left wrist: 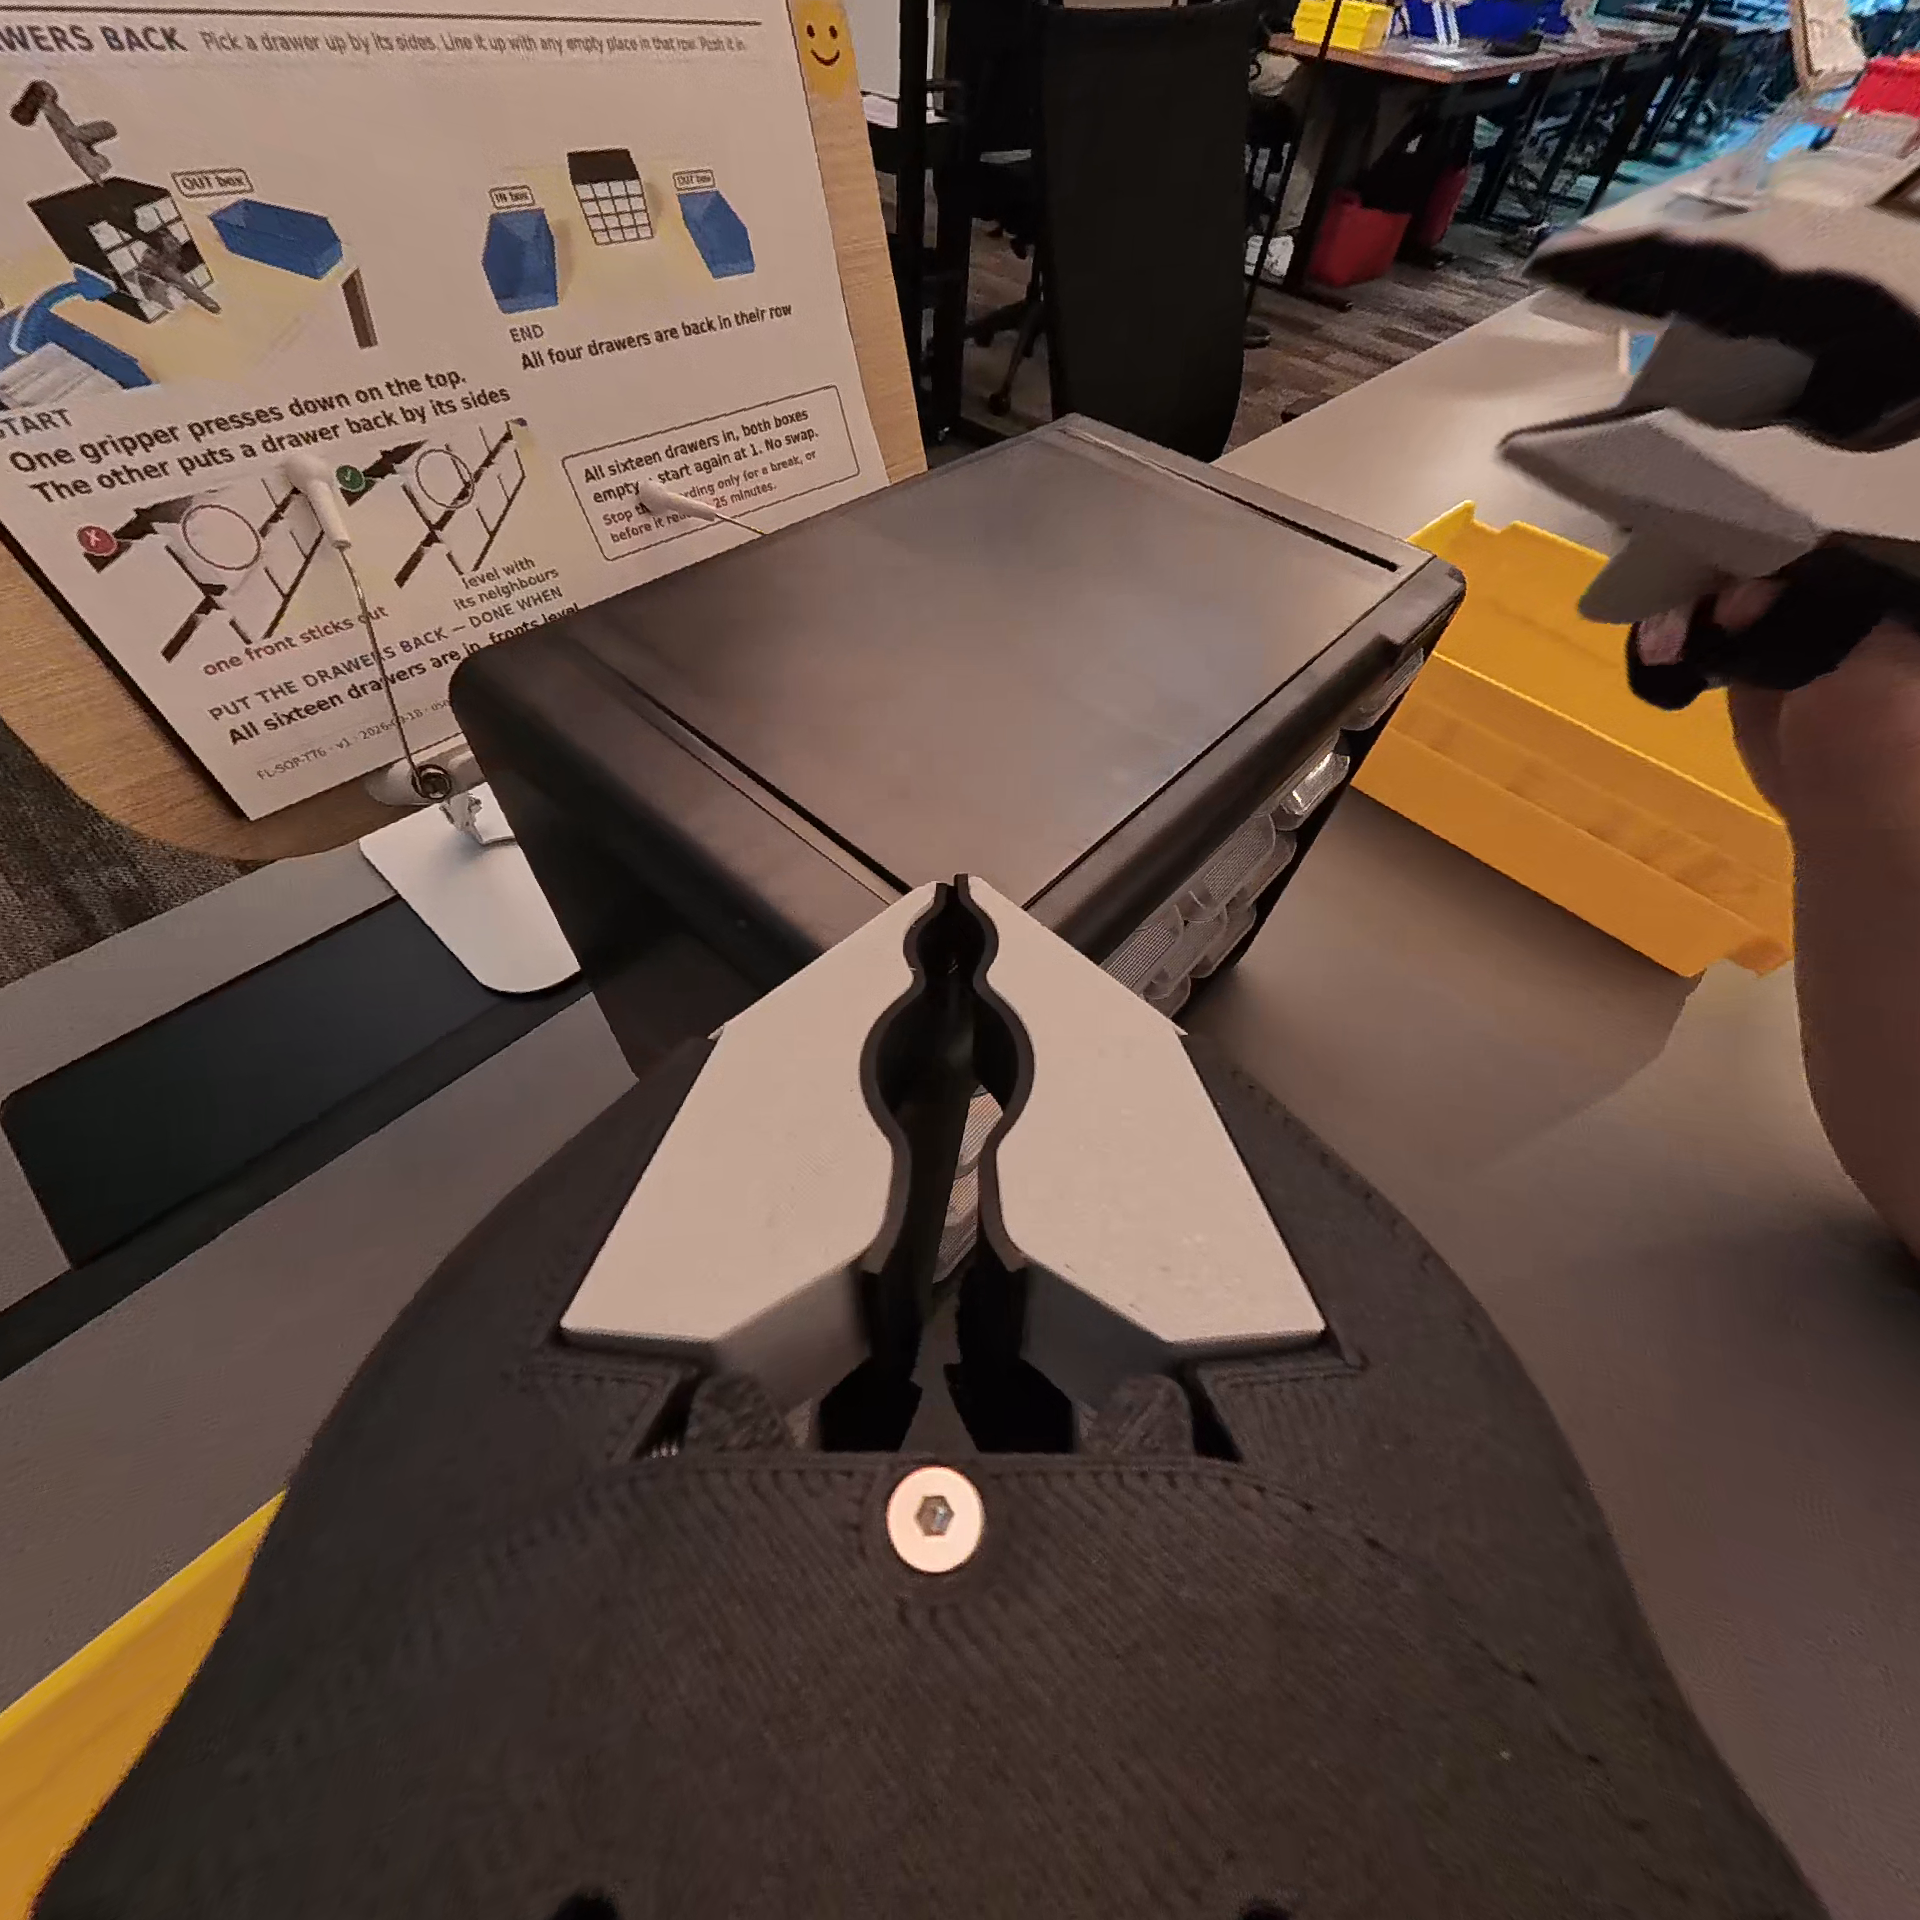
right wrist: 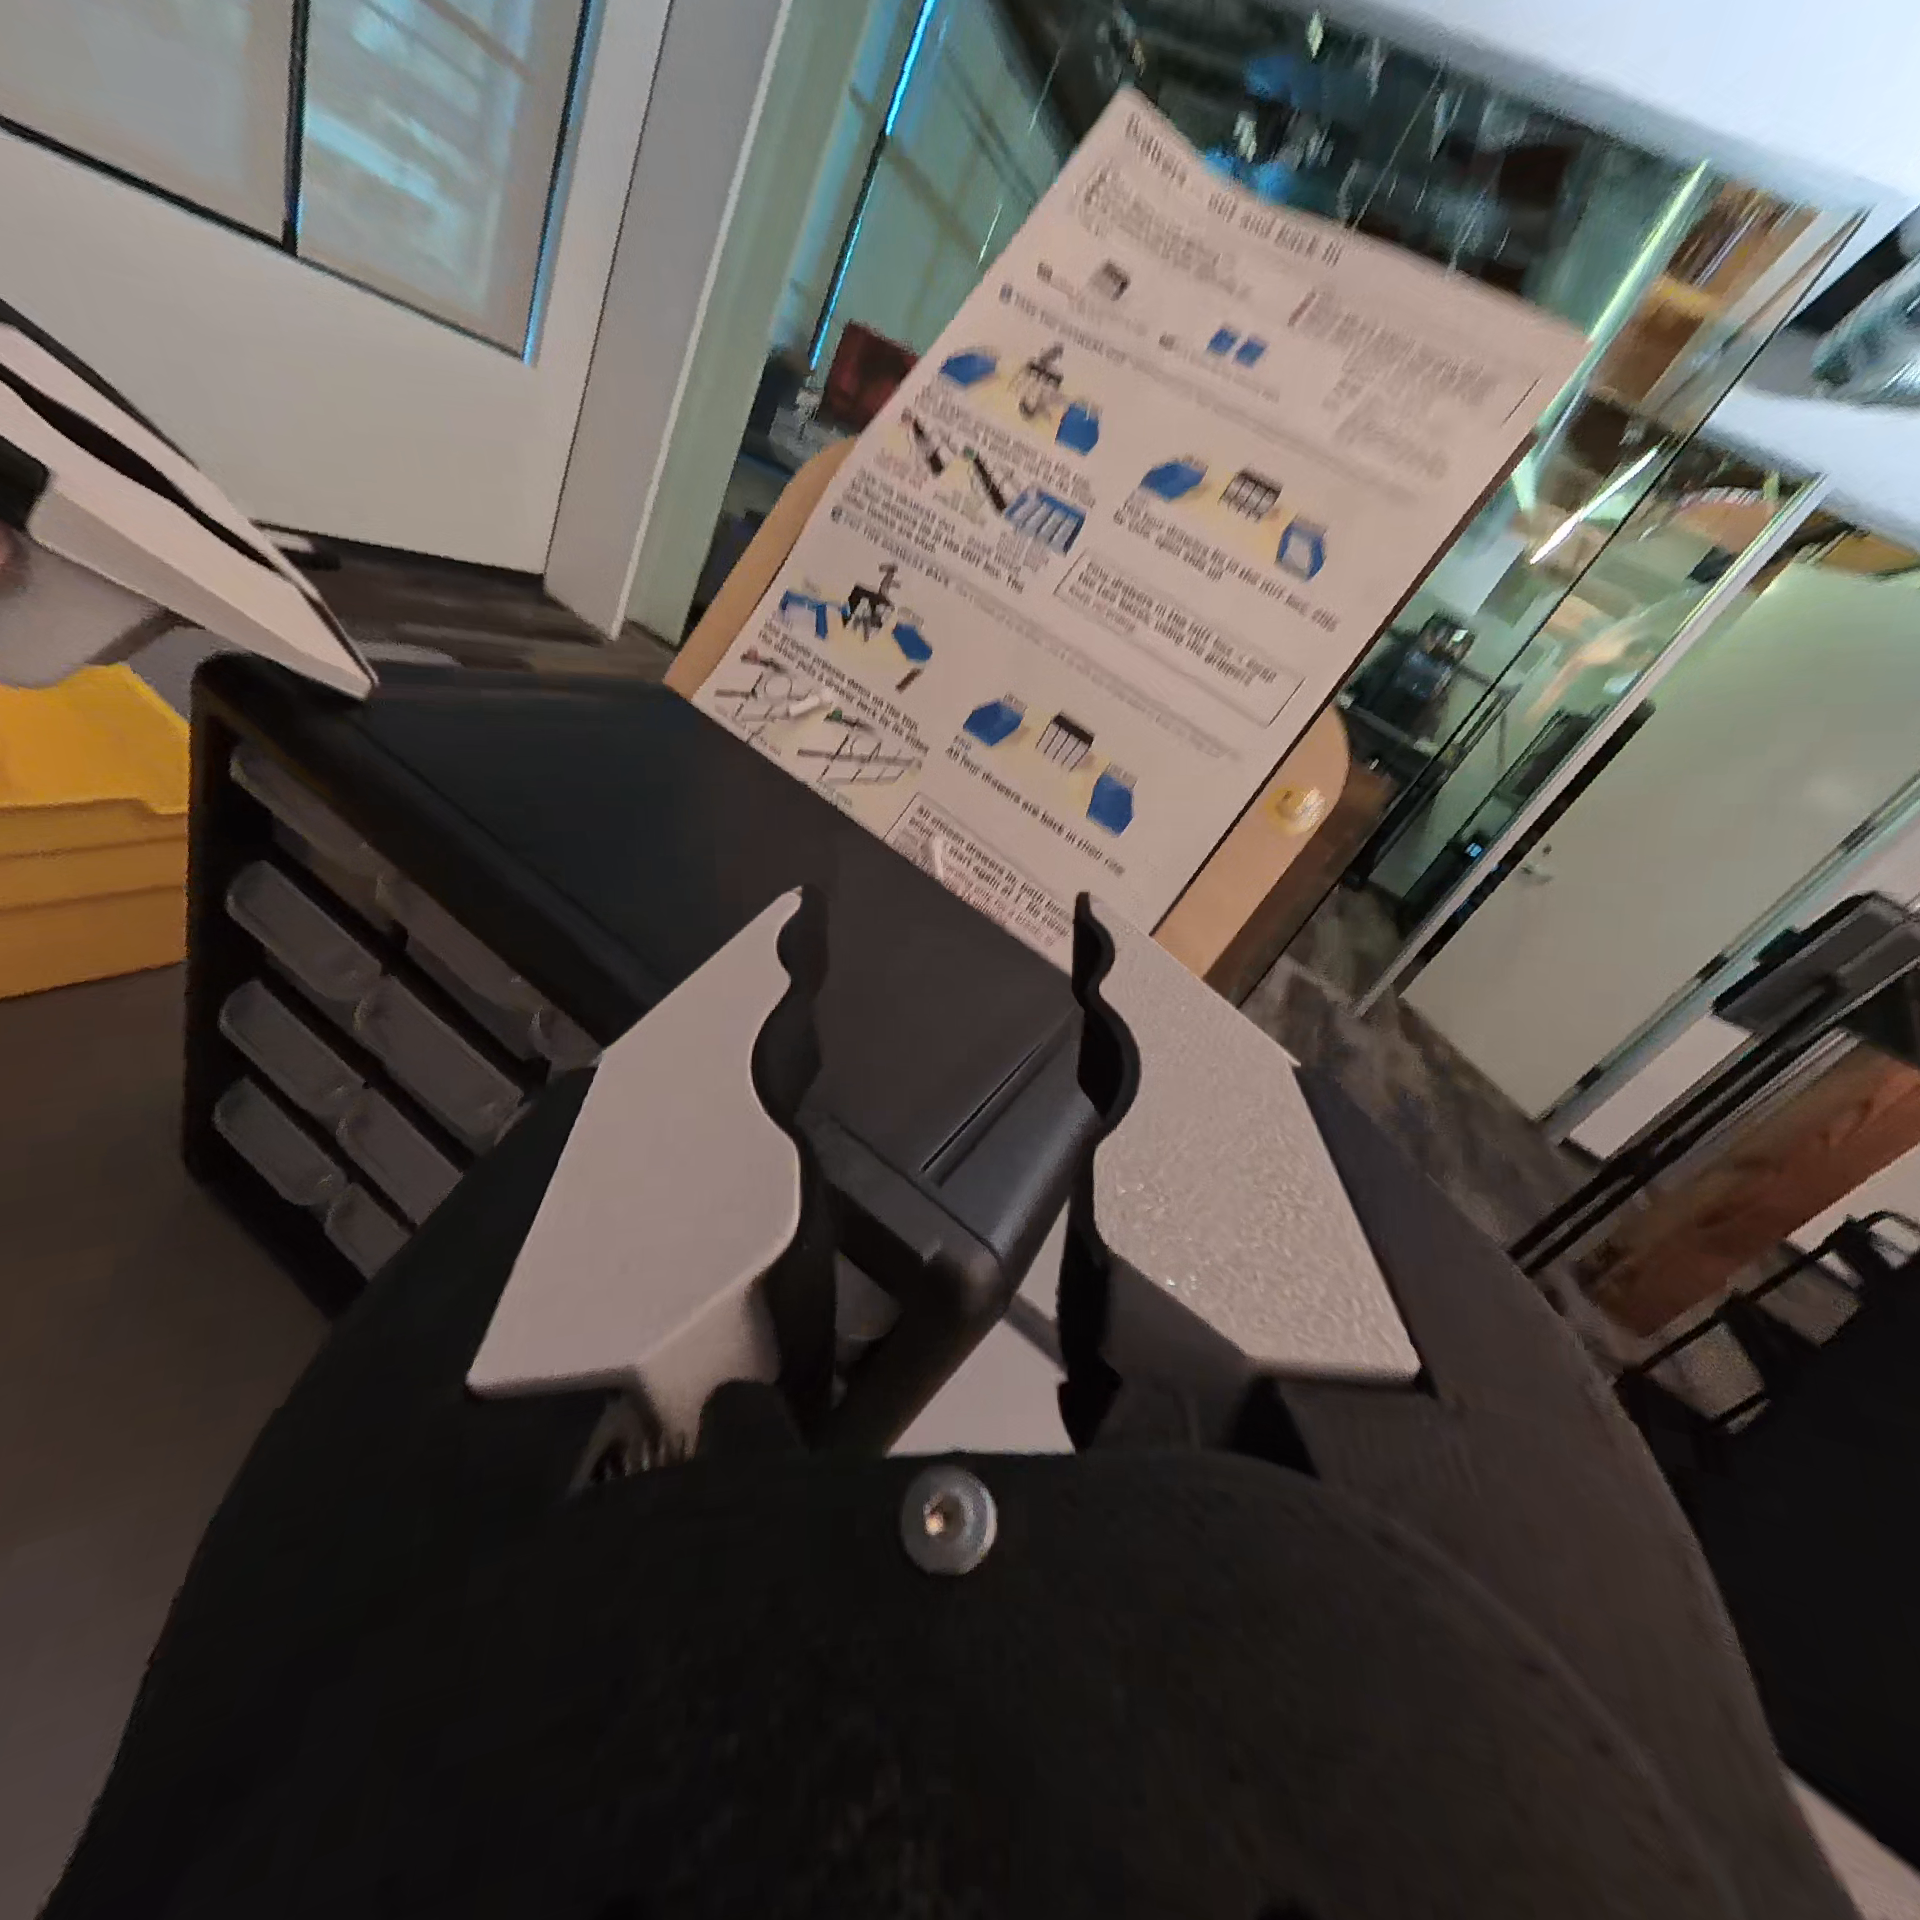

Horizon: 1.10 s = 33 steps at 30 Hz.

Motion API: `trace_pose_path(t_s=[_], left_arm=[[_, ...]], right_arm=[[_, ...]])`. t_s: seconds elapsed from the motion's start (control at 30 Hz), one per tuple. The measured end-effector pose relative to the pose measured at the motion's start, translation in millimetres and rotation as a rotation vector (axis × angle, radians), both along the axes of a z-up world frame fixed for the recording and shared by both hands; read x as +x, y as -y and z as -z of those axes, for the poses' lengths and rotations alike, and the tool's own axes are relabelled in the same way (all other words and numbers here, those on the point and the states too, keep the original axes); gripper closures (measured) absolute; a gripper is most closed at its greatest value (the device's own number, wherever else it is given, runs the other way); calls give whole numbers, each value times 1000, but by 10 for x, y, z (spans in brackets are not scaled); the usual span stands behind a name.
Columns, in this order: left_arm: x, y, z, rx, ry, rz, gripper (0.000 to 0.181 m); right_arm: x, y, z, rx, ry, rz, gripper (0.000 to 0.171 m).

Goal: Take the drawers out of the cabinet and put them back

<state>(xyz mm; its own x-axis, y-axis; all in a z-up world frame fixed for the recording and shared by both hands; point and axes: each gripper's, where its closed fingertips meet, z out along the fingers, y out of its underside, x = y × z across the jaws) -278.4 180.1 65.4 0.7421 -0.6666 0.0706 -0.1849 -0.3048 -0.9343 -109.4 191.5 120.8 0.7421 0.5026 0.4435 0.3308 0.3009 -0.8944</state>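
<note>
Hovering over black cabinet [left wrist: 977,634] corner, left tool [left wrist: 958,891] closed, right tool [right wrist: 940,920] spread, empty.

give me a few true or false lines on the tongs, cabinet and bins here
1. The left tongs are shut. True.
2. The right tongs are shut on a drawer. False: they are open and hold nothing.
3. The black cabinet has drawers in it. True.
4. The bin beside the cabinet is blue. False: it is yellow.
5. An instruction sheet stands behind the cabinet. True.
</note>
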Motion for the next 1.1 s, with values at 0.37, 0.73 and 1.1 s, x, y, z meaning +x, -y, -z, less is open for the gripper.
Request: trace_pose_path(t_s=[0.37, 0.73, 1.1], left_arm=[[0, -7, -3, -8, 24, 8, 181], [3, -14, 2, 5, -21, -28, 181], [11, -26, -4, 42, -46, -68, 181]], right_arm=[[-68, -35, 269, -283, 47, -142, 169], [224, -232, 519, -532, 68, -303, 171], [145, -206, 563, -491, 2, -467, 171]])
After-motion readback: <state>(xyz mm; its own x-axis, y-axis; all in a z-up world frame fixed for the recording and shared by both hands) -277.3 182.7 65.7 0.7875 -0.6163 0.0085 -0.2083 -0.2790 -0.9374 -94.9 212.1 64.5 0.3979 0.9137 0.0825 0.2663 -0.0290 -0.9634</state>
